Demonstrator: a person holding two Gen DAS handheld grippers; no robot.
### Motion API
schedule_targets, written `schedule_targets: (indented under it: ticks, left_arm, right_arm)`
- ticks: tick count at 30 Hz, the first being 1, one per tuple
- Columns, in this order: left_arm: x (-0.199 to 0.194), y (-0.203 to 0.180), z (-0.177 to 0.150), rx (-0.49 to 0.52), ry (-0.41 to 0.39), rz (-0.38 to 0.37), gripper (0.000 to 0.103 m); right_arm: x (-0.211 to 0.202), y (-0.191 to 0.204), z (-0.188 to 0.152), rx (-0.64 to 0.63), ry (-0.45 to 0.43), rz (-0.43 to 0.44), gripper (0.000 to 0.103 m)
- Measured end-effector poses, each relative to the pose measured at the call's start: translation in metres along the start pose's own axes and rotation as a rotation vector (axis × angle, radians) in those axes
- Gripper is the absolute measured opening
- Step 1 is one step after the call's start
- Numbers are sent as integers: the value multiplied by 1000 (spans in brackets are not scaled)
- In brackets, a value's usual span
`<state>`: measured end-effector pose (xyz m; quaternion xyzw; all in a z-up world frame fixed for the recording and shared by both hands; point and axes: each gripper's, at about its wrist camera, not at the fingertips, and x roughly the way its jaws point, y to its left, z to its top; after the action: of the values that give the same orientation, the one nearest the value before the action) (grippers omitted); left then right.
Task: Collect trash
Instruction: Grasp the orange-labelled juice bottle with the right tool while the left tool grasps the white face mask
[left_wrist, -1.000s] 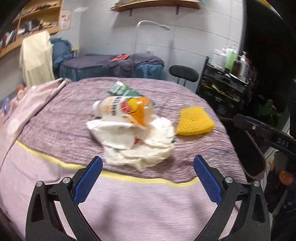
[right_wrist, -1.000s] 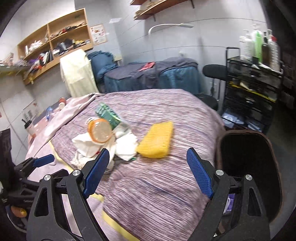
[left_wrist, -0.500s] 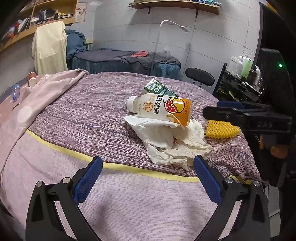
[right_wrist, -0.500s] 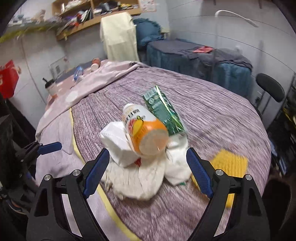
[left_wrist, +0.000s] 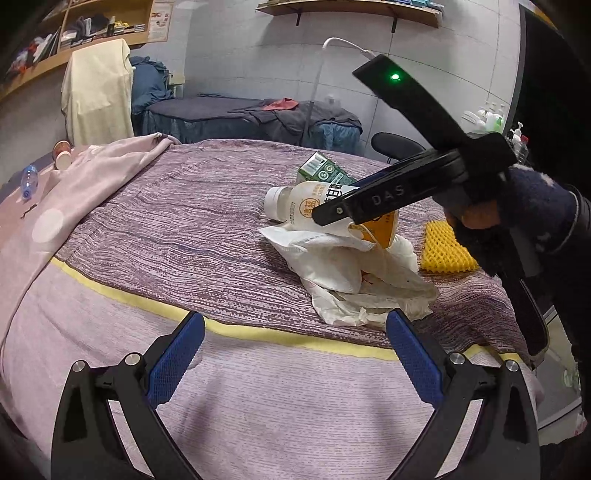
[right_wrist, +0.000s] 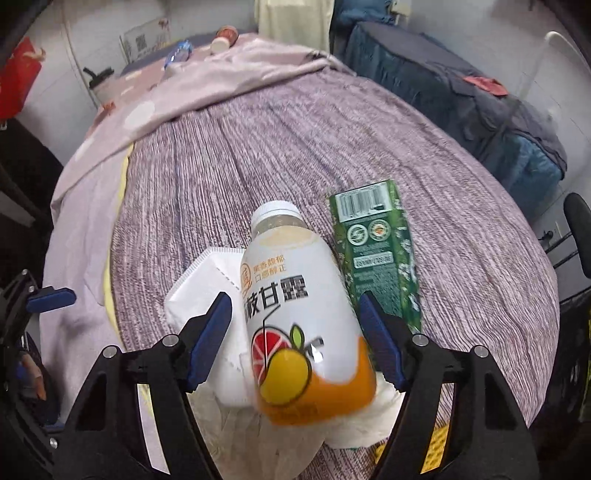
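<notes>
A white and orange juice bottle (right_wrist: 295, 317) lies on its side on crumpled white paper (left_wrist: 351, 273) on the bed. A green carton (right_wrist: 376, 251) lies beside it. My right gripper (right_wrist: 295, 325) is open with its jaws on either side of the bottle, not closed on it. In the left wrist view the right gripper (left_wrist: 343, 210) reaches over the bottle (left_wrist: 303, 203) from the right. My left gripper (left_wrist: 291, 354) is open and empty, low over the near edge of the bed.
A yellow foam net (left_wrist: 443, 247) lies right of the trash pile. The bed has a purple striped cover (left_wrist: 184, 229) and a pink blanket (left_wrist: 74, 192) at the left. A black chair (left_wrist: 395, 144), a second bed and shelves stand behind.
My right gripper has swung in from the right and come down around the bottle. My left gripper has moved closer to the bed and turned slightly left.
</notes>
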<state>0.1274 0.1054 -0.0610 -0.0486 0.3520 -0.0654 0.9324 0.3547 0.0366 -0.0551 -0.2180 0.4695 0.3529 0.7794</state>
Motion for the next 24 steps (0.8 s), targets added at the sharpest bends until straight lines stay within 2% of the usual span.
schedule_targets:
  ticks: [3, 6, 9, 12, 16, 18, 20, 24]
  left_arm:
    - [4, 2, 1, -8, 6, -12, 97]
    - [8, 3, 2, -8, 14, -23, 97]
    - [10, 5, 2, -9, 20, -36, 97]
    - [16, 10, 5, -22, 33, -54, 95]
    - [25, 17, 13, -45, 52, -88, 88]
    - [33, 20, 19, -59, 71, -104, 86]
    - [42, 23, 25, -71, 95, -119, 79]
    - [61, 20, 34, -51, 142, -153, 75]
  right_arm:
    - [10, 7, 9, -26, 22, 20, 71]
    - [25, 16, 13, -45, 59, -5, 71]
    - [33, 16, 10, -29, 79, -4, 65]
    - [26, 10, 7, 20, 35, 23, 63]
    - [13, 4, 1, 85, -19, 62, 62]
    - [3, 2, -6, 123, -51, 82, 62]
    - [-7, 1, -11, 156, -90, 99, 62]
    - [-35, -1, -24, 203, -178, 120, 62]
